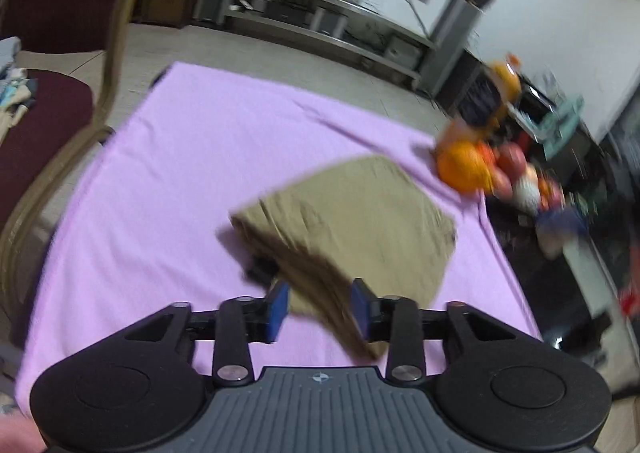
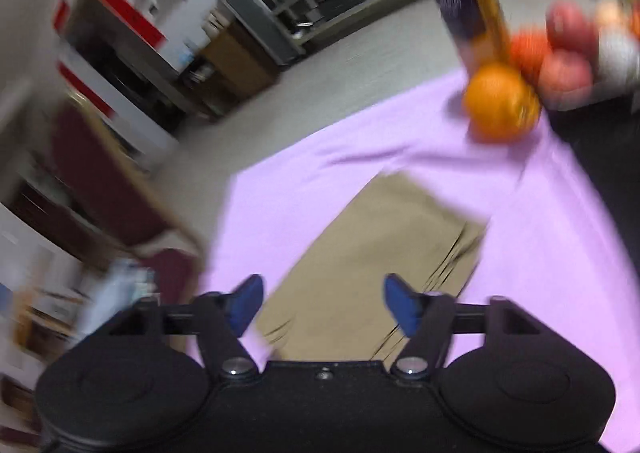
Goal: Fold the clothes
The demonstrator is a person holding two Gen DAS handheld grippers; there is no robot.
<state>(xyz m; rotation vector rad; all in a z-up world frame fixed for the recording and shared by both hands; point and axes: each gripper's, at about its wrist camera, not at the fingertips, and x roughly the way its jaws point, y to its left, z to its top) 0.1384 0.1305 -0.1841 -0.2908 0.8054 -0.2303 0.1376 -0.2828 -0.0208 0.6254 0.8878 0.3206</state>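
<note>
A folded khaki garment [image 1: 360, 213] lies on a purple cloth [image 1: 180, 173] that covers the table. My left gripper [image 1: 320, 307] hovers over its near corner. The stacked fold edges run between the blue pads, which stand apart from the fabric, so the gripper is open. In the right wrist view the same garment [image 2: 380, 253] stretches away as a long flat panel. My right gripper [image 2: 324, 307] is wide open above its near end with nothing pinched. Both views are blurred.
An orange [image 1: 460, 169] [image 2: 498, 101], a tall orange bottle [image 2: 464, 1] and red apples [image 2: 568, 49] crowd the table's far right corner. A dark red chair [image 1: 48, 113] with a pile of clothes on its seat stands at the left. Floor and shelving lie beyond.
</note>
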